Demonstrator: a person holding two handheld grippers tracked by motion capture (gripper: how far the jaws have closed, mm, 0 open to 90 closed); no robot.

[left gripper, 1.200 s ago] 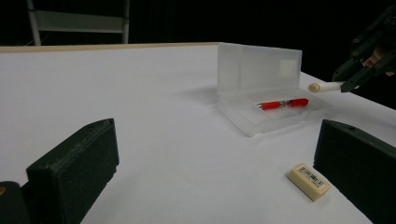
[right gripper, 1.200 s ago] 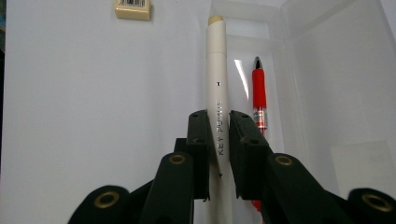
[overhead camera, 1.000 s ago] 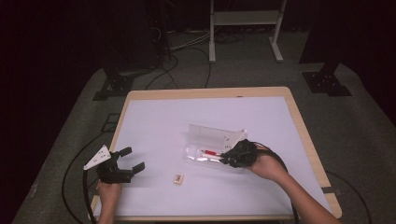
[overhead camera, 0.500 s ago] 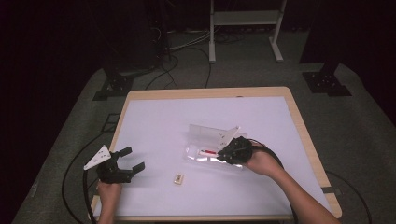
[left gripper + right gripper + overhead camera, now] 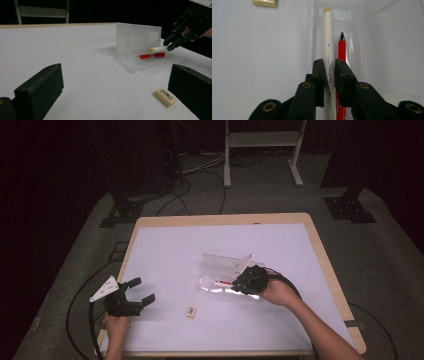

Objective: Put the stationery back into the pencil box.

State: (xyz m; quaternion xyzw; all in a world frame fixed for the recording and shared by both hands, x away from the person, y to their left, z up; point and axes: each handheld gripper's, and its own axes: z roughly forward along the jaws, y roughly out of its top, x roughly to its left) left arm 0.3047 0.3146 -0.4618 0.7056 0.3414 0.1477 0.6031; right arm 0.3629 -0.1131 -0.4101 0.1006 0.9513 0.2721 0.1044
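The right gripper (image 5: 329, 68) has its 2 jaws drawn narrow and clamped on a cream-white pen (image 5: 328, 40), gripped partway along its barrel, with the printed lettering showing between the pads. The pen hangs just above the open tray of a clear plastic case (image 5: 140, 58), its tip pointing along the tray's length. Inside the tray lies 1 red pen (image 5: 341, 47), just beside and below the white one. The case's lid (image 5: 138, 36) stands upright behind the tray. Seen from above, the case (image 5: 222, 265) sits near the middle of the white tabletop (image 5: 175, 250), with the person's right hand (image 5: 277, 292) reaching to it from the near right edge. Well apart, at the near left corner, the left gripper (image 5: 136, 292) rests with its jaws spread wide and nothing between them. A small cream eraser (image 5: 165, 96) with a barcode label lies flat on the tabletop between the 2 grippers, touching neither.
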